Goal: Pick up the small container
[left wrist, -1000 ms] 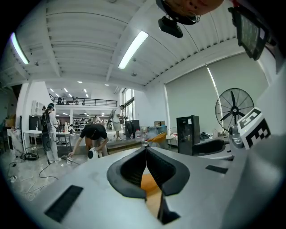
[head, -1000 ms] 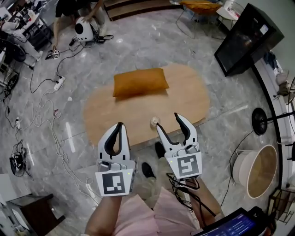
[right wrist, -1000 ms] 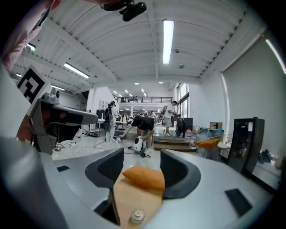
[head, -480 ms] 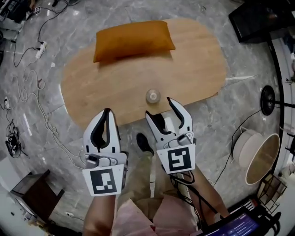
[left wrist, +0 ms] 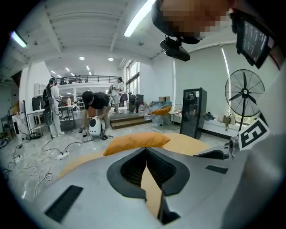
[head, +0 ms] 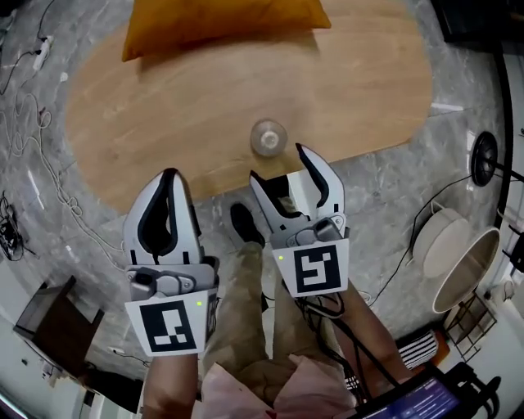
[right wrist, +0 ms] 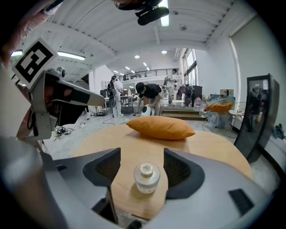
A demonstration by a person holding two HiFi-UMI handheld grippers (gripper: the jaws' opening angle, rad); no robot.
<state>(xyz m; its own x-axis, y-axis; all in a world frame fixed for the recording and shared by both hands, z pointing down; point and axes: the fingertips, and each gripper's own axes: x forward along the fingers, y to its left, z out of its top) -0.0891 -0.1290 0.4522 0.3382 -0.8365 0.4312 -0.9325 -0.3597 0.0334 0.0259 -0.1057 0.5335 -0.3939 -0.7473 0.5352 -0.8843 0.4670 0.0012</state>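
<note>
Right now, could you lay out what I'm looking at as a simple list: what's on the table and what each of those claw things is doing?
Table: oval, wooden
Small container: clear, capped, upright near the table's near edge
Cushion: orange, lying at the table's far side
Right gripper: jaws apart, lined up on the container, not touching it
Left gripper: jaws together, nothing between them

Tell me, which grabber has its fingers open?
The right gripper: its jaws stand apart, lined up with the small container on the table. The left gripper has its jaws shut together, holding nothing.
</note>
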